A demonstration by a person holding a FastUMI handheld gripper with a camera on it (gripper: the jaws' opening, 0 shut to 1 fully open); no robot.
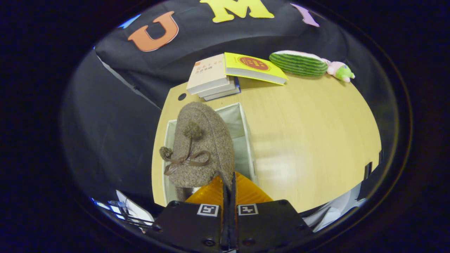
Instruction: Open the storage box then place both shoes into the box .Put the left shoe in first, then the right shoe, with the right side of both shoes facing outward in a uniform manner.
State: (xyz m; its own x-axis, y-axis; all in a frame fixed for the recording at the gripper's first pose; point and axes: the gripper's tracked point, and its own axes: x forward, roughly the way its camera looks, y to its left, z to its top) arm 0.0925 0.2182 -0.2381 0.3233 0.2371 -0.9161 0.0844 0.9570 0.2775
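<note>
A brown woolly shoe (202, 147) with a ribbon bow and two pompoms hangs just ahead of my fingers, toe pointing away. My gripper (228, 182) is shut on the shoe's rear edge, both fingers pinching the rim. Beneath the shoe stands the open white storage box (242, 130) on the wooden table (309, 140). The shoe hovers over the box's left half and hides most of its inside. The box's pale fabric lining shows to the right of the shoe.
A stack of books (214, 79) and a yellow book (255, 67) lie beyond the box at the table's far edge. A green striped plush (299, 64) and a small pink toy (339, 70) sit at the far right. Papers (133, 211) lie below the table's near left corner.
</note>
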